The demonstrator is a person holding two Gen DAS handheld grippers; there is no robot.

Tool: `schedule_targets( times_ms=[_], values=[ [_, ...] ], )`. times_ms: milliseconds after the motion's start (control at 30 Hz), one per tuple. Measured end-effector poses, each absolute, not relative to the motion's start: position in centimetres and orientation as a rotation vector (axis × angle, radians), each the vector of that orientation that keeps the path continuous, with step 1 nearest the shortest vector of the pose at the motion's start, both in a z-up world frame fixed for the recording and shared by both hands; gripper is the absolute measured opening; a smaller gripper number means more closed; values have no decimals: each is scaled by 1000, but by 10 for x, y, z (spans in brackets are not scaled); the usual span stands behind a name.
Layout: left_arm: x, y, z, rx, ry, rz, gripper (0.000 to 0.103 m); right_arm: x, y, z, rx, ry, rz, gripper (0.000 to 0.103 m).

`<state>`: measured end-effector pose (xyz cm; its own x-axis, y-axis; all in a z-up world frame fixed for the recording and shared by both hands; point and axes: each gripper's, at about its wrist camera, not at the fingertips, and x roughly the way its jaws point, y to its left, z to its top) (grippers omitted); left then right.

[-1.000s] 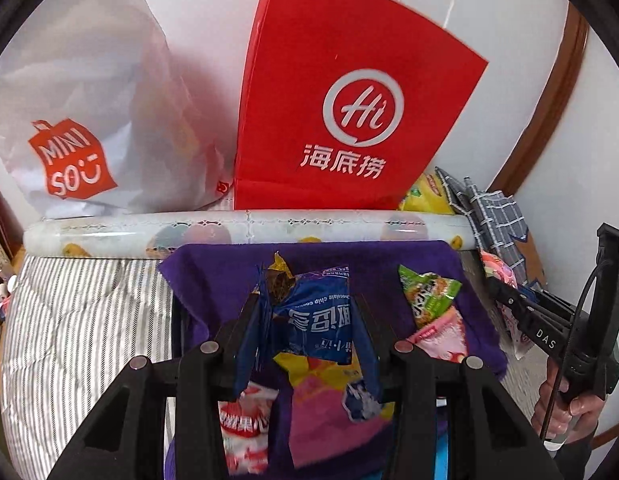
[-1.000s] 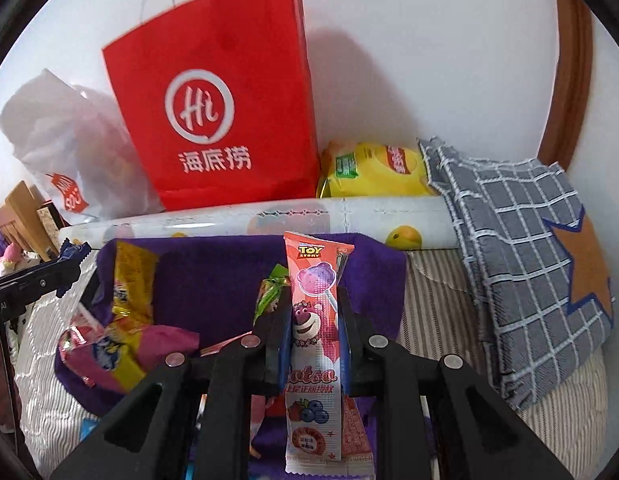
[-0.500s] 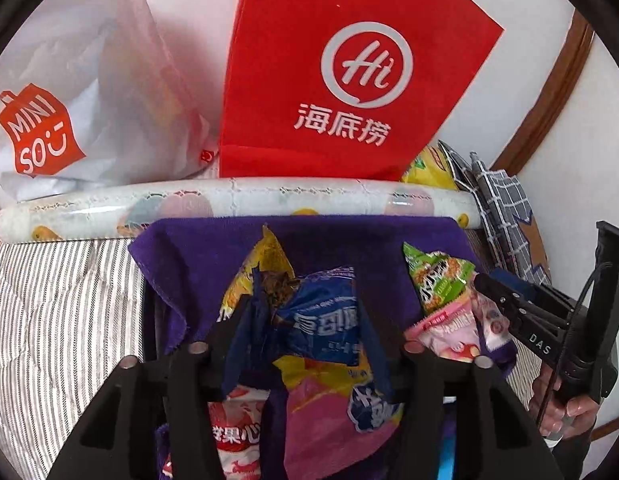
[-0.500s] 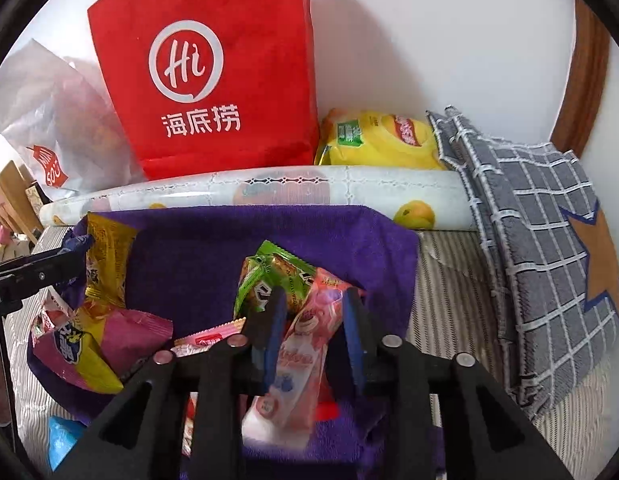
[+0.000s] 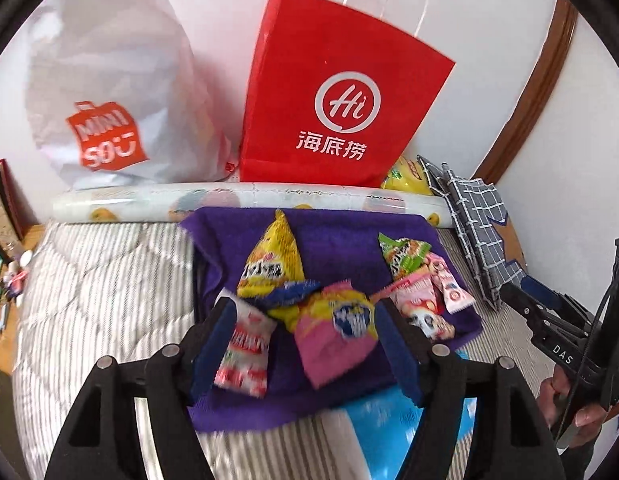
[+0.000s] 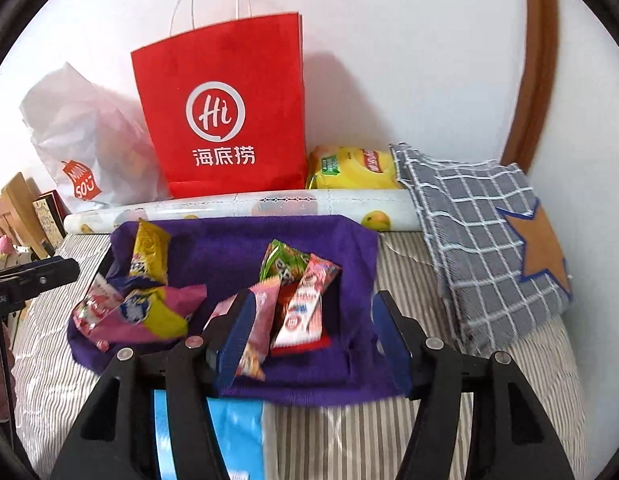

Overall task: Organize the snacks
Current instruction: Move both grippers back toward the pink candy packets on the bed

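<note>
Purple cloth (image 5: 341,236) full of snacks lies under both my open grippers.

My left gripper (image 5: 305,344) has just been opening and holds nothing; a pink and yellow packet (image 5: 333,340) and a red and white packet (image 5: 245,356) lie loose between its jaws. My right gripper (image 6: 313,340) has just been opening too, with a pink packet (image 6: 305,308) lying free between its jaws. Past them I see a yellow packet (image 5: 275,260), a green packet (image 6: 283,262), then a red paper bag (image 6: 225,120) by the wall.

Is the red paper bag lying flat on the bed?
No, the red paper bag stands upright against the white wall, behind the patterned roll and the purple cloth.
</note>
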<state>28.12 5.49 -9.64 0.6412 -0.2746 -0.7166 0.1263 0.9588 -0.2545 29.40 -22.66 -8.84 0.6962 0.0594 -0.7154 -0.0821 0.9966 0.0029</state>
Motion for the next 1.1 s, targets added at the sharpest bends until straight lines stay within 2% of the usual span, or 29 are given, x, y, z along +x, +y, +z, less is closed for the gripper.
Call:
schedule_targets(
  times_ms=[300, 667, 1100],
  values=[
    [221, 69, -97, -177, 868, -194, 71, 228, -206, -90, -29, 869, 128, 60],
    [162, 93, -111, -173, 886, -164, 72, 171, -163, -130, -19, 991, 222, 60],
    [136, 121, -133, -191, 908, -149, 72, 158, -127, -165, 22, 1070, 241, 60]
  ],
)
